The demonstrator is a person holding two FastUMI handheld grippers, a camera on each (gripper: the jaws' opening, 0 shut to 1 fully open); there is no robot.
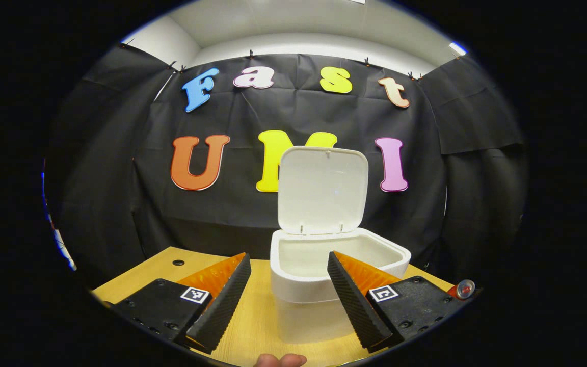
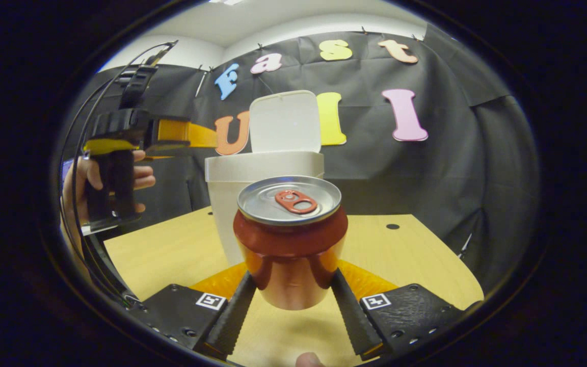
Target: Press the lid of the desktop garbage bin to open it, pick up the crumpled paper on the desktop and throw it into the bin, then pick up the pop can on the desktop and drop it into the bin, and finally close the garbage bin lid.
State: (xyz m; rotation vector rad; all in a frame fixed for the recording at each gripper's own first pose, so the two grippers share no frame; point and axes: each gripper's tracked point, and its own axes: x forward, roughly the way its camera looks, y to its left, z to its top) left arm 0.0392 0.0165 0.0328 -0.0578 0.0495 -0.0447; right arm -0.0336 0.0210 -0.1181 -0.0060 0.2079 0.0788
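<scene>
Both fingers of the right gripper (image 2: 293,295) clamp the pop can (image 2: 290,239), lifted at frame centre before the open garbage bin (image 2: 232,176) (lid (image 2: 284,121) upright). Left gripper (image 1: 289,293) gapes, holding nothing. A loose squeeze could drop the can short of the rim.

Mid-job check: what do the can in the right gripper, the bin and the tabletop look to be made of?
Pop can: metal, likely aluminium; brushed silver top with pull tab, glossy red body mirroring the table.
Garbage bin and its raised lid: white moulded plastic, smooth and matte, with soft glare.
Table: light wood-grain surface, probably laminate; solid wood cannot be ruled out.
</scene>
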